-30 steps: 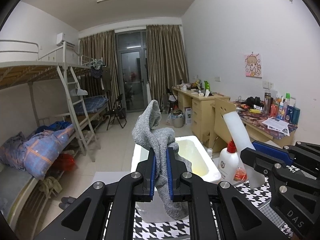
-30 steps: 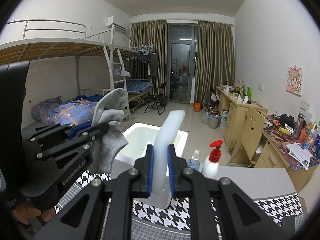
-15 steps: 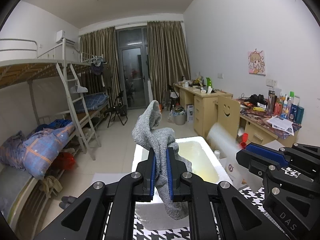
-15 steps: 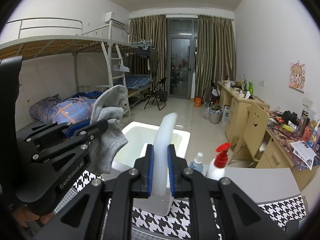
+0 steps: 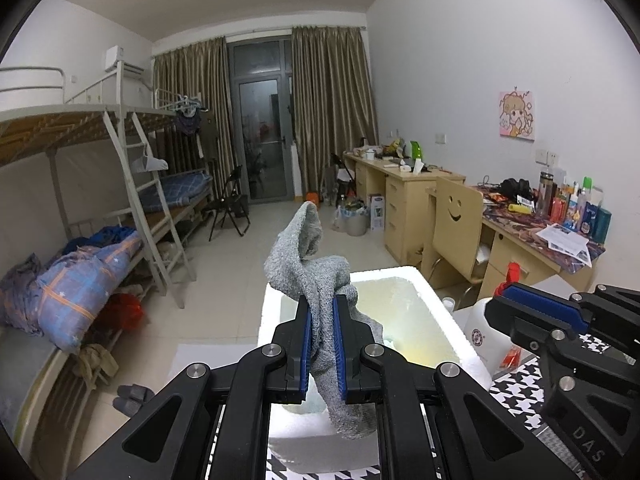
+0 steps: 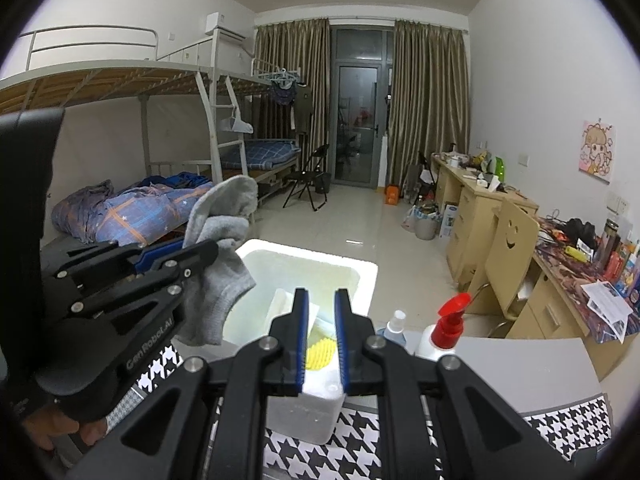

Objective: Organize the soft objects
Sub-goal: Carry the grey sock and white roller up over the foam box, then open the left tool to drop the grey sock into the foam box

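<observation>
A dorm room, bunk beds [image 6: 132, 92] left, desks [image 5: 404, 192] right, houndstooth-covered table [image 6: 568, 420] nearest. Grey sock [image 5: 316, 280] clenched upright between the blue pads of the left gripper [image 5: 322, 350], toe end dangling above the near rim of a white foam box [image 6: 360, 276]. Right gripper [image 6: 321, 344] over the same box, jaws narrowly parted with nothing between them; white foam and something yellow [image 6: 320, 354] inside below. Red-capped pump bottle [image 6: 446, 330] and small spray bottle [image 6: 396, 326] just beside the box.
</observation>
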### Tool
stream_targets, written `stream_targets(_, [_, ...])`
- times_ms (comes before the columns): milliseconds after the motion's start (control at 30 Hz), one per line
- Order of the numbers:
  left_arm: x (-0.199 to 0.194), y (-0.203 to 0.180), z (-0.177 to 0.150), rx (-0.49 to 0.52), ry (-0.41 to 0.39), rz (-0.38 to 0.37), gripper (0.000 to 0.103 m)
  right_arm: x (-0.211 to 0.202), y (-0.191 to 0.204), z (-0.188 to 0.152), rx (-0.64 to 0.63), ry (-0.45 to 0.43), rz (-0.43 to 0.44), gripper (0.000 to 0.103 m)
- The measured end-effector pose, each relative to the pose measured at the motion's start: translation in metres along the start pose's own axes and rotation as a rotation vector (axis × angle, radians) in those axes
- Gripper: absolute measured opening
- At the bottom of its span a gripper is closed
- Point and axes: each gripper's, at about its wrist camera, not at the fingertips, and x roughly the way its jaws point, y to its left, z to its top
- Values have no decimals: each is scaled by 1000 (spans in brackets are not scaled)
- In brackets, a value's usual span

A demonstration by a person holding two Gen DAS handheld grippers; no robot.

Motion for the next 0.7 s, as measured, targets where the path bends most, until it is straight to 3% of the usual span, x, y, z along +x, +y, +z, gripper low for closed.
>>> stream_targets(233, [8, -5, 4, 12, 4, -2, 10, -8, -1, -7, -17, 45, 47, 17])
stream_targets(300, [13, -7, 4, 16, 10, -1, 10, -9, -2, -9, -11, 69, 72, 26])
stream_targets(367, [17, -7, 5, 16, 14, -5, 10, -13, 0, -14, -19, 83, 94, 42])
stream_targets(700, [35, -5, 7, 17, 43, -6, 11, -33, 0, -40, -49, 152, 169, 49])
